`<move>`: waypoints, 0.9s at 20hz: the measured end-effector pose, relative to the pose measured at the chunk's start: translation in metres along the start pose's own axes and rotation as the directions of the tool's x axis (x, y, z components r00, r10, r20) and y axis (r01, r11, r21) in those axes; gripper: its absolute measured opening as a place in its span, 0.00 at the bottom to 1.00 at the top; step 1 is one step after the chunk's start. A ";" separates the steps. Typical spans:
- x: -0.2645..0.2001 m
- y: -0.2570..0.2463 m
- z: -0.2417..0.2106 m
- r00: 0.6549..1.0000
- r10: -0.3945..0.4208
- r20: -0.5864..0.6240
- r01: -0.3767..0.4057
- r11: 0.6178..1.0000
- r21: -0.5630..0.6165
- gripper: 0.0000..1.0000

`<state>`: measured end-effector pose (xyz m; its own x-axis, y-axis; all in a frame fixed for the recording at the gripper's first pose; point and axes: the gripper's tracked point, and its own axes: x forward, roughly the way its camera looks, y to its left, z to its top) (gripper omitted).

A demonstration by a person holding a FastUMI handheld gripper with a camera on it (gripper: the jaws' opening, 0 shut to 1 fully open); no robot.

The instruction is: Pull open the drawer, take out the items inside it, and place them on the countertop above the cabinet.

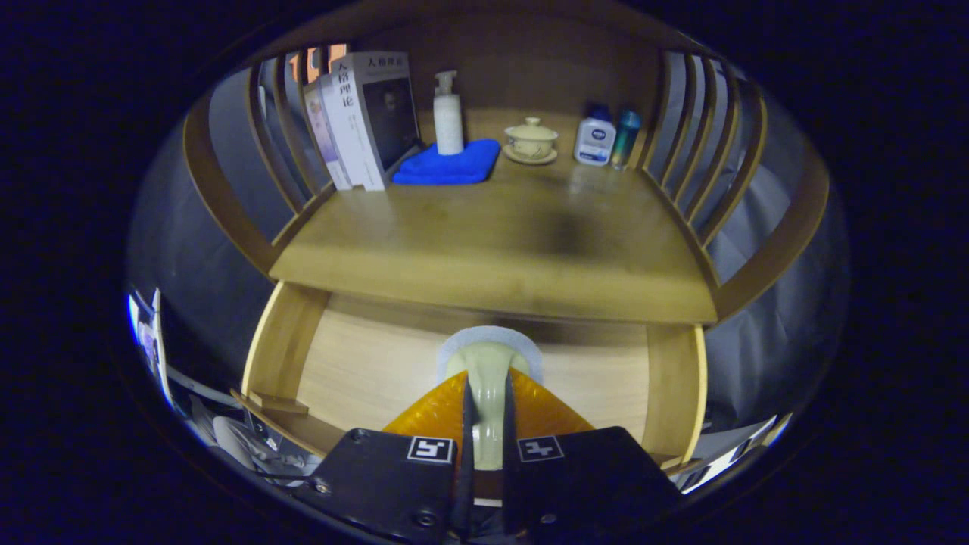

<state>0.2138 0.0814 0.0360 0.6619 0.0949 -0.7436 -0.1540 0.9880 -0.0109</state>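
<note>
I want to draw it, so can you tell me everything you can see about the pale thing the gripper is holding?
The pale thing is a smooth, glossy, cream-green item, maybe ceramic; its exact kind is hard to tell. A narrow part runs back between the gripper's fingers, which press on it from both sides. Its far end widens, with a whitish round rim behind it. It hangs over the open drawer, below the countertop.

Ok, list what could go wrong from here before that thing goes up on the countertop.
1. The fingers pinch the pale rounded item only by its thin edge, so it might tilt or slip out over the open drawer.
2. The countertop's front edge overhangs the drawer just ahead of the item; lifting straight up could knock it.
3. The back is crowded: lidded cup, pump bottle on a blue cloth, books. Setting down near the front looks safer.
</note>
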 end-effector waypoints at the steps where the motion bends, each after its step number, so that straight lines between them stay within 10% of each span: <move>1: -0.004 -0.003 0.009 1.000 -0.005 0.017 0.005 1.000 0.006 0.18; 18: 0.071 -0.024 0.135 0.998 -0.058 0.019 0.057 0.997 0.059 0.18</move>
<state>0.3641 0.0808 0.0738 0.6835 0.0400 -0.7288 -0.0725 0.9973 -0.0132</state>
